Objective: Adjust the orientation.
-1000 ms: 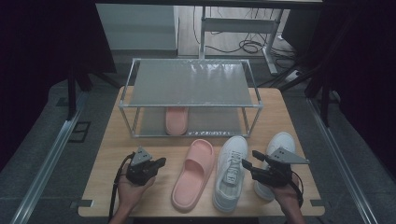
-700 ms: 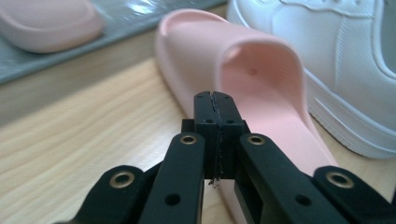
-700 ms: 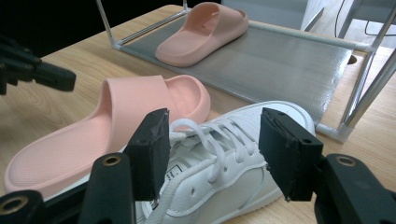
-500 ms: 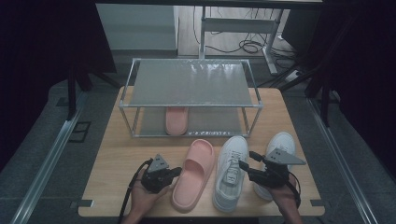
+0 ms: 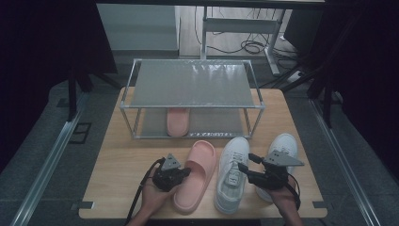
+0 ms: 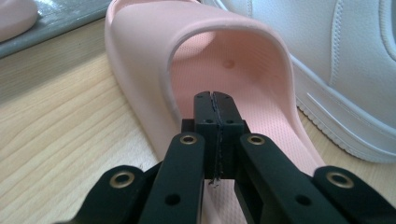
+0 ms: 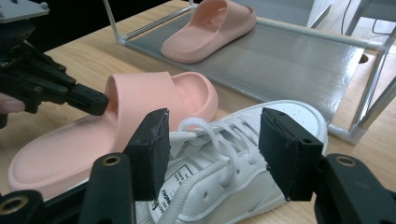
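A pink slipper [image 5: 195,174] lies on the wooden table [image 5: 127,160], heel toward me. My left gripper [image 5: 187,172] is shut, its tips resting at the strap's near edge over the footbed [image 6: 261,116]. Its joined jaws meet in the left gripper view [image 6: 215,100] and reach the strap from the left in the right gripper view [image 7: 95,102]. Right of the slipper lies a white sneaker [image 5: 231,174]. My right gripper [image 5: 246,161] is open beside it, its pads [image 7: 149,144] framing the laces [image 7: 219,135] with nothing held.
A second white sneaker [image 5: 284,146] lies at the far right, partly under my right hand. A metal two-level rack [image 5: 193,82] stands at the back, and the matching pink slipper [image 5: 178,121] sits on its lower shelf [image 7: 289,60].
My left gripper has moved right across the table up to the pink slipper's strap. The right gripper has shifted slightly left toward the white sneaker, still open.
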Demonstrator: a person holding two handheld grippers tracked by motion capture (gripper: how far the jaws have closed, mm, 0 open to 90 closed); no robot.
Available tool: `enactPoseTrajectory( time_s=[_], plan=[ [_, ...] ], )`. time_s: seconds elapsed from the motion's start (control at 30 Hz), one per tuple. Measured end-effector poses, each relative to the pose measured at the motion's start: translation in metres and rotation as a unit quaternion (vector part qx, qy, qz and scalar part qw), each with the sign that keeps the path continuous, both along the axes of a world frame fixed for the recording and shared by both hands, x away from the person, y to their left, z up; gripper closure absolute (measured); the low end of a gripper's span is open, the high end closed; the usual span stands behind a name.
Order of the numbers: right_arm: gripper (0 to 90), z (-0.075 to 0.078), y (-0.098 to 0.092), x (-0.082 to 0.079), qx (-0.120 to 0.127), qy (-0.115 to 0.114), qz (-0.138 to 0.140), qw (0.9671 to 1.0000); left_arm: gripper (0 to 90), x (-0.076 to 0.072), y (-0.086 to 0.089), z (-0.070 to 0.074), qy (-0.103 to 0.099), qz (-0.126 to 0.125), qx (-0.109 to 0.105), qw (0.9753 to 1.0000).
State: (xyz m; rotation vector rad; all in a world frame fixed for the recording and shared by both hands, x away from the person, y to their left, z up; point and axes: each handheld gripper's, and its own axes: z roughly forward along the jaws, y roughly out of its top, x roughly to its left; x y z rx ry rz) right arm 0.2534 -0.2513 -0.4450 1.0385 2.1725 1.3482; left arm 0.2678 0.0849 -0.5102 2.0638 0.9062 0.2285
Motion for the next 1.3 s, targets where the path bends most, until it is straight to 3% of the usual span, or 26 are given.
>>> enactPoseTrajectory(
  time_s=[1.0,1.3],
  plan=[
    [44.1,-0.001,0.004,-0.002,-0.008,0.002,0.007,0.9999,90.0,0.019,0.011,-0.005,0.001,0.027,0.009,0.9996],
    [44.1,-0.001,0.001,-0.002,-0.007,0.002,0.001,1.0000,87.9,0.007,0.014,0.013,-0.016,0.018,-0.010,0.9997]
  ],
)
